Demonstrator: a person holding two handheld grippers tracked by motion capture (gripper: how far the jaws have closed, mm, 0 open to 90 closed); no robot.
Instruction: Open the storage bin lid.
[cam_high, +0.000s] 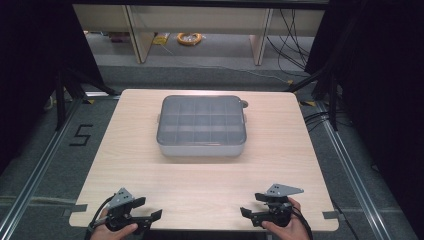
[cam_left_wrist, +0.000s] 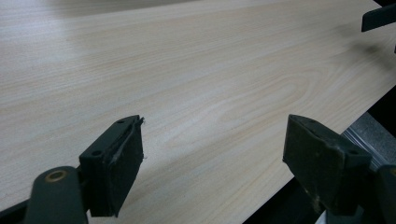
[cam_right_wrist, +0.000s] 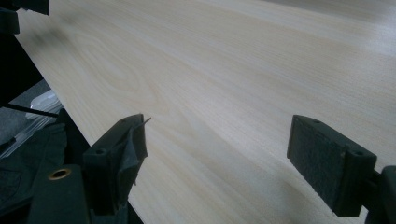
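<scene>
A grey plastic compartment box (cam_high: 201, 126) with a see-through lid stands in the middle of the pale wooden table (cam_high: 200, 185). My left gripper (cam_high: 147, 209) rests at the near left corner of the table, held by a hand, its jaws pointing right. The left gripper view has its pads wide apart over bare wood, left gripper (cam_left_wrist: 215, 123) open and empty. My right gripper (cam_high: 251, 204) sits at the near right corner, jaws pointing left toward the other one. Its own view gives the same picture: right gripper (cam_right_wrist: 218, 121) open, nothing between the pads.
Both grippers lie close to the table's front edge (cam_left_wrist: 327, 140). Beyond the table are shelf legs (cam_high: 260, 40), a yellow cable coil (cam_high: 189, 38) on the floor and black stands at either side. A "5" marking (cam_high: 81, 135) is on the floor at left.
</scene>
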